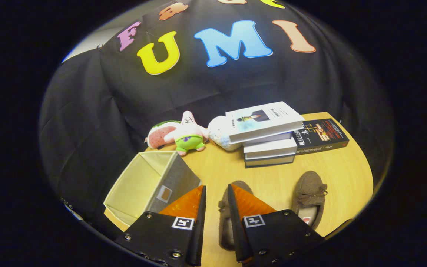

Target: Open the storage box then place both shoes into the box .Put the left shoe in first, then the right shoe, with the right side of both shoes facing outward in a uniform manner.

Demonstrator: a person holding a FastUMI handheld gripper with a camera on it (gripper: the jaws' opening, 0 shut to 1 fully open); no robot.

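A grey fabric storage box [178,178] with a cream inside stands open on the wooden table [339,170], just left of and ahead of my left finger. Two brown fuzzy slipper shoes lie on the table with their toes pointing away. One shoe [224,218] lies under my fingers, seen through the gap between them and partly hidden by the right finger. The other shoe [310,196], with a small bow, lies to the right of the fingers. My gripper [216,187] hovers above the table with a narrow gap between its fingers, and nothing is pressed between them.
A stack of white books [269,137] stands beyond the shoes, with a black book [321,135] flat beside it on the right. Plush toys [184,135] and a white stuffed bundle [219,135] lie at the back, beyond the box. The table's round edge runs close on the right.
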